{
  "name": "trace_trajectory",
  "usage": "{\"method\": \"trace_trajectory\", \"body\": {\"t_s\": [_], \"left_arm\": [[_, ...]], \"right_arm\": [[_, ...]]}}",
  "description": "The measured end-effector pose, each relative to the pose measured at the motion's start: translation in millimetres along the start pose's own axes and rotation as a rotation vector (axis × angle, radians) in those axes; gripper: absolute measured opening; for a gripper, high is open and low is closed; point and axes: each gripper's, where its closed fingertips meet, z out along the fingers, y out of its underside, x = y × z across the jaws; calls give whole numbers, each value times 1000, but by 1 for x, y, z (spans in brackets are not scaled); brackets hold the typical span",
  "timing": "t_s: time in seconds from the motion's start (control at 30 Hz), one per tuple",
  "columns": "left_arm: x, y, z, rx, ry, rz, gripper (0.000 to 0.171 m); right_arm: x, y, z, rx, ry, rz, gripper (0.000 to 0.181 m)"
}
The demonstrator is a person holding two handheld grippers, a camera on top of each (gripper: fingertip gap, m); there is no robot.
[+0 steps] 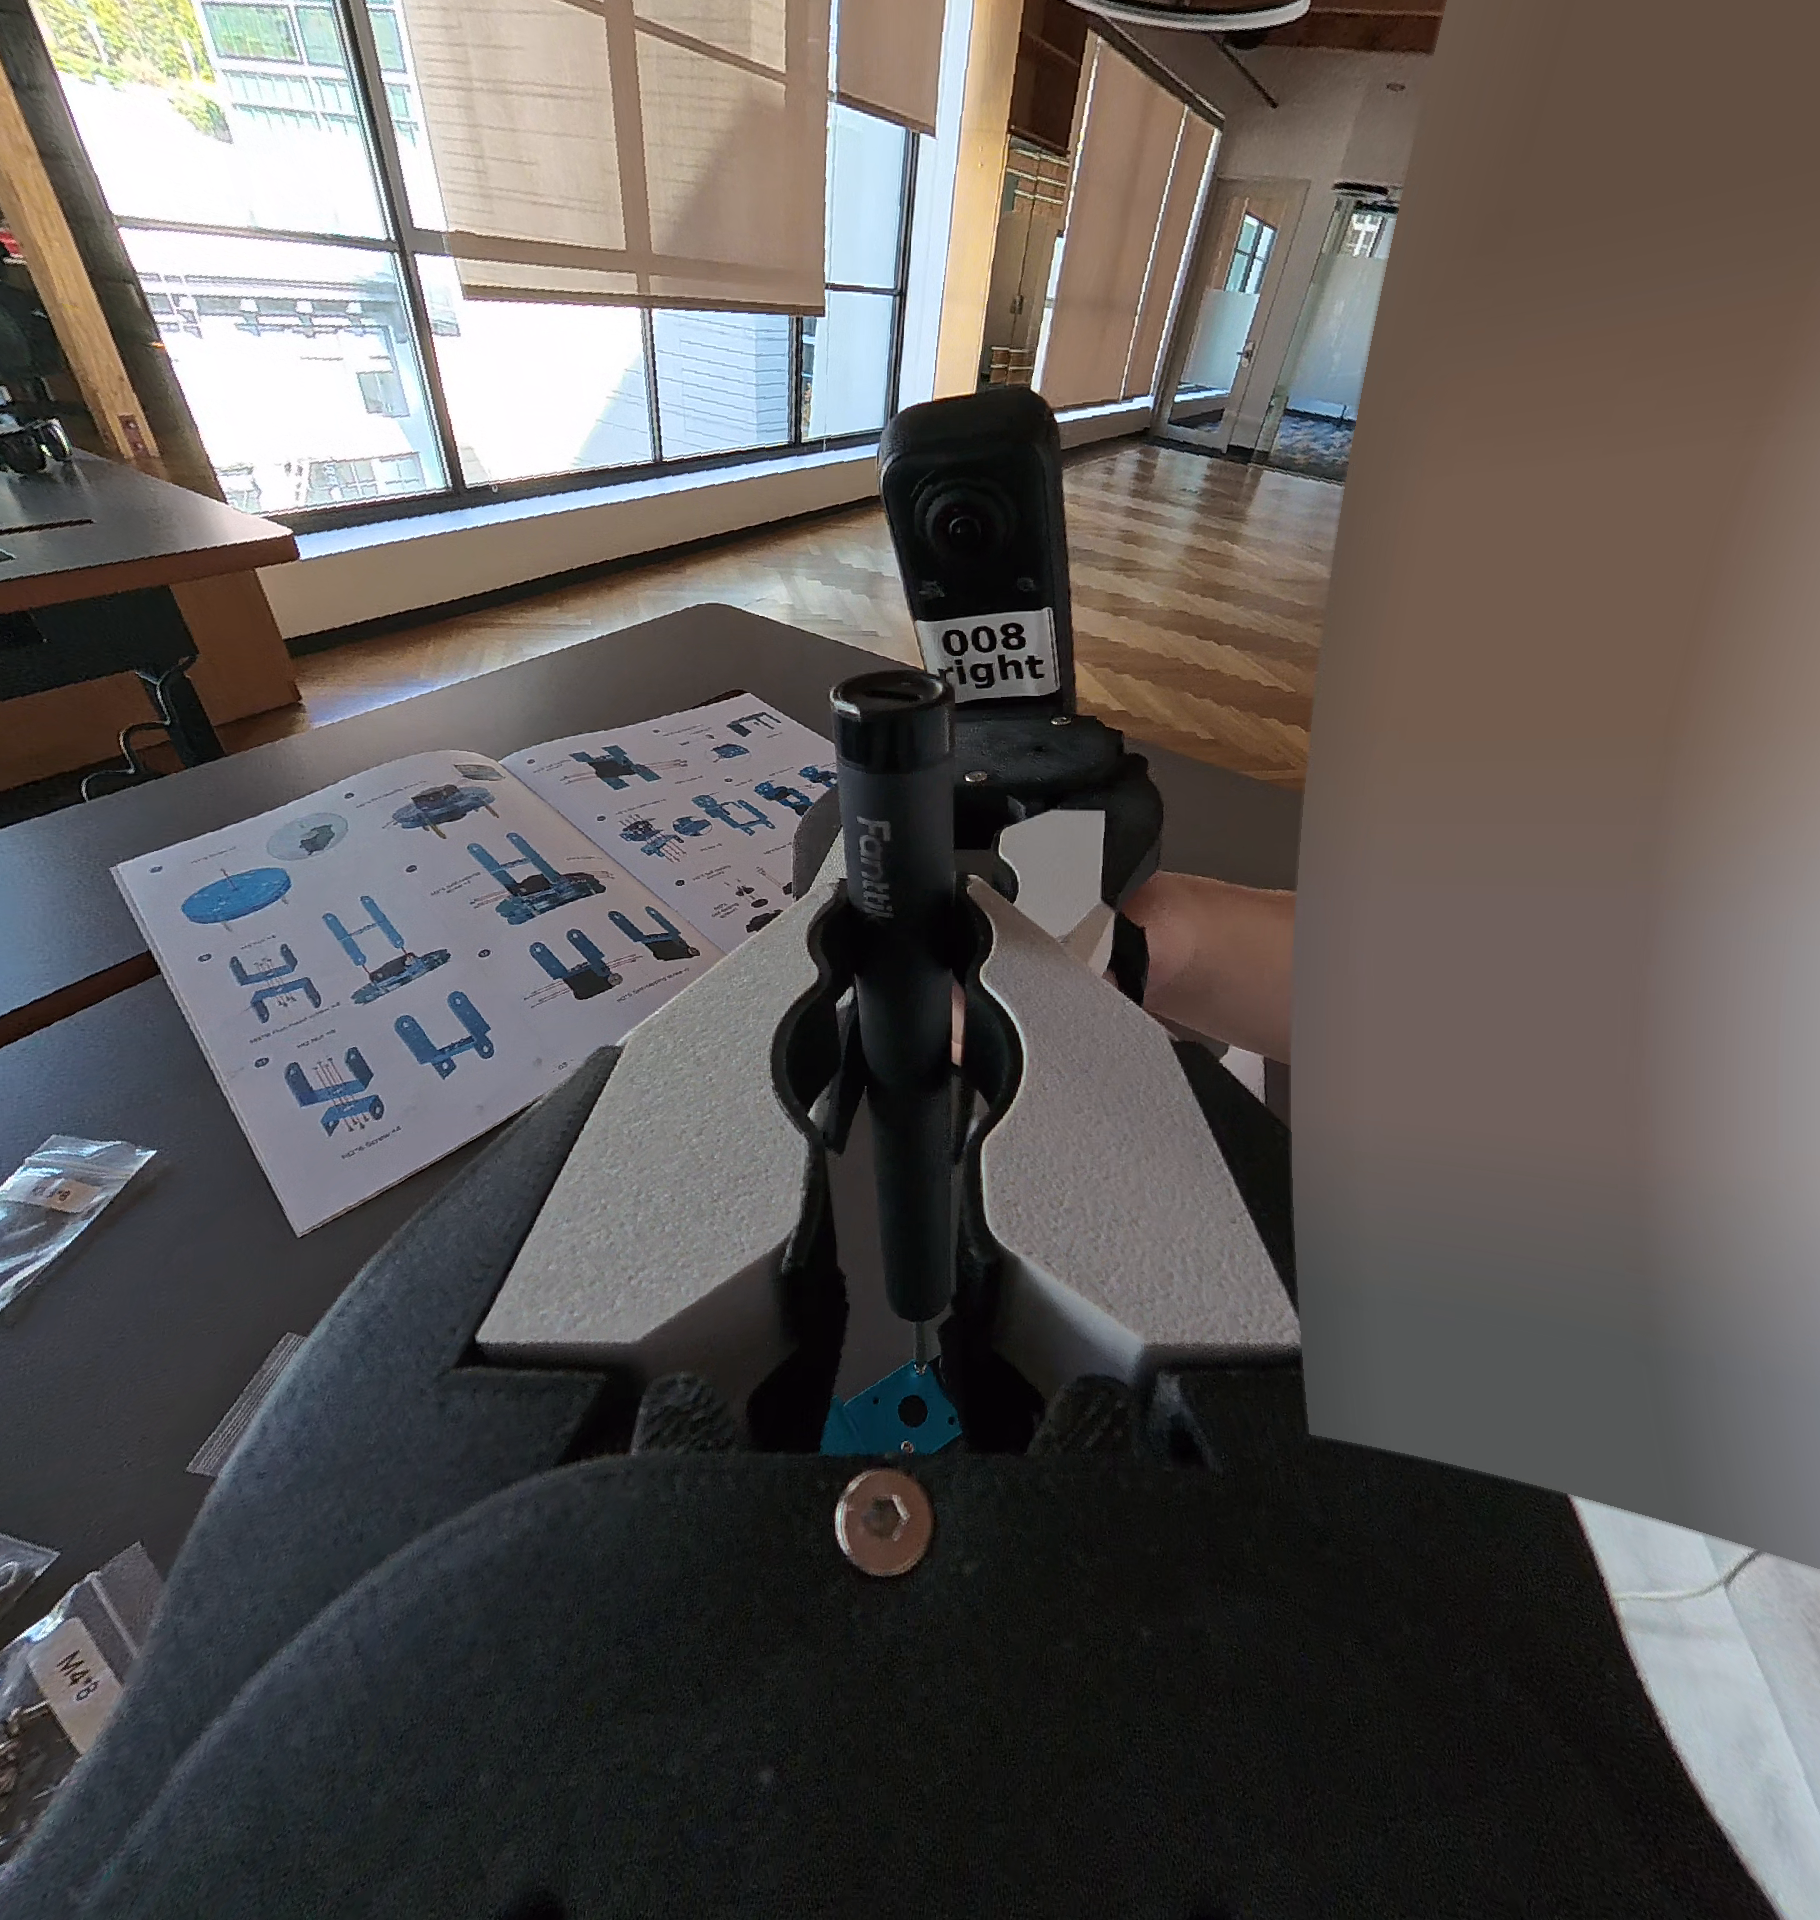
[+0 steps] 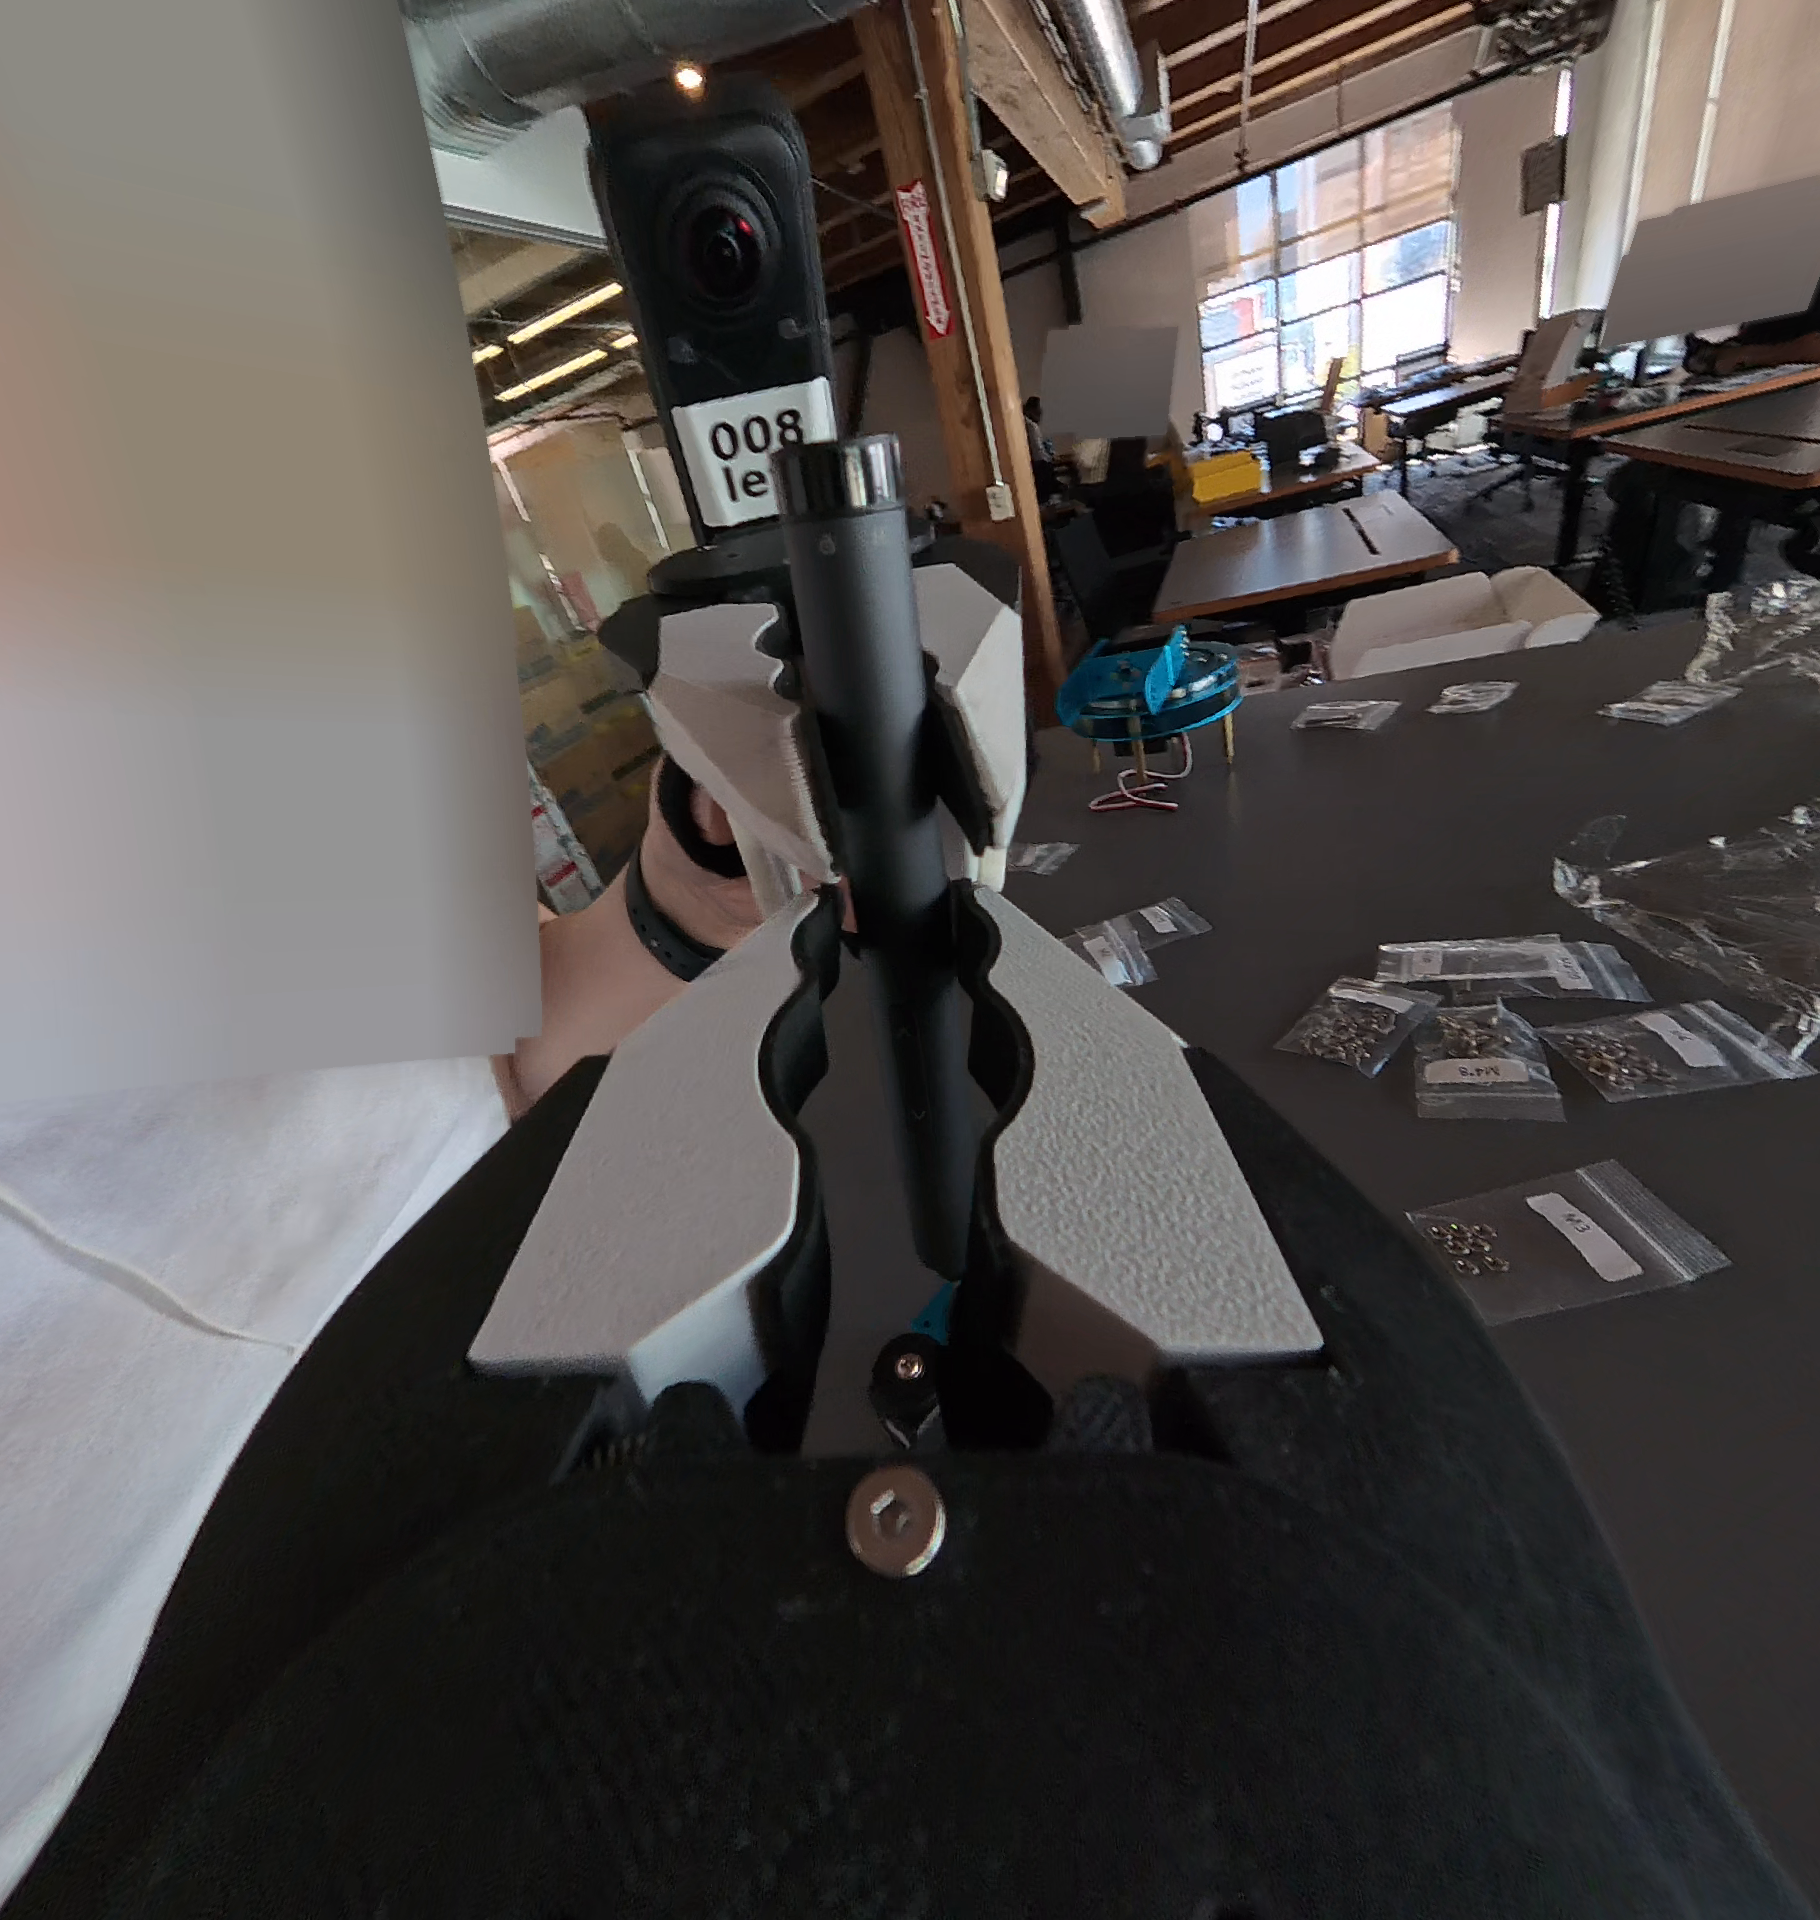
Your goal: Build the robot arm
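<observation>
above the dark table [image 1: 85,935], both my left gripper [image 1: 901,935] and right gripper [image 2: 901,935] were closed on the slim, rigid, smooth electric screwdriver [image 1: 901,997] mid-barrel, its tip on a small blue bracket [image 1: 890,1418].

a dark desk [image 2: 1353,883] carries an open instruction booklet [image 1: 418,956], small clear hardware bags [image 2: 1488,1049] near it, crumpled plastic wrap [image 2: 1737,883], and a blue round assembly [image 2: 1145,691].

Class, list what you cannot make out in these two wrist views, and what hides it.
- Blue bracket: left wrist view, mostly behind the left gripper; its support is hidden.
- Right gripper: right wrist view, whether its pads touch the screwdriver is unclear.
- Bagged hardware: right wrist view, too small to identify.
- Manual: left wrist view, right page partly behind the screwdriver.
</observation>
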Motion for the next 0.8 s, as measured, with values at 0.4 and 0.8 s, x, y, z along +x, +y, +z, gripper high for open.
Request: {"method": "trace_trajectory", "body": {"t_s": [0.4,0.8], "left_arm": [[3,0,-1,-9,-5,21,16],[3,0,1,-17,-12,33,16]], "right_arm": [[7,24,-24,-135,-33,34,31],[4,28,-32,-101,625,-318,47]]}}
